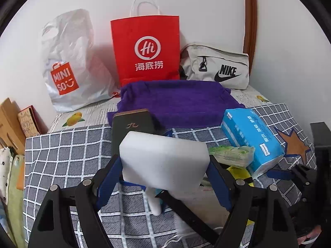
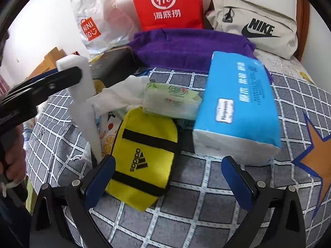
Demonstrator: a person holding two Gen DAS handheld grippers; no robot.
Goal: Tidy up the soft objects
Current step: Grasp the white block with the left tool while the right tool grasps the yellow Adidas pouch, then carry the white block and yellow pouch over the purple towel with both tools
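Left gripper (image 1: 165, 163) is clamped on a white foam block (image 1: 165, 157), lifted above the checked bed cover (image 1: 62, 150); right gripper (image 2: 167, 173) hangs wide open and empty over a yellow fabric pouch (image 2: 144, 155). Sorting looks barely begun — beyond lie a crinkly wipes pack (image 2: 171, 101), a soft blue tissue pack (image 2: 238, 107) and a dark case (image 1: 132, 124), then a plush purple towel (image 1: 178, 101). Three bags (image 1: 146, 47) lean on the wall.

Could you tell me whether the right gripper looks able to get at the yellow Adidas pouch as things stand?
Probably yes: the right gripper is open and empty, and the yellow Adidas pouch lies just ahead, by its left finger, nothing on its near end; only the green wipes pack overlaps its far edge.
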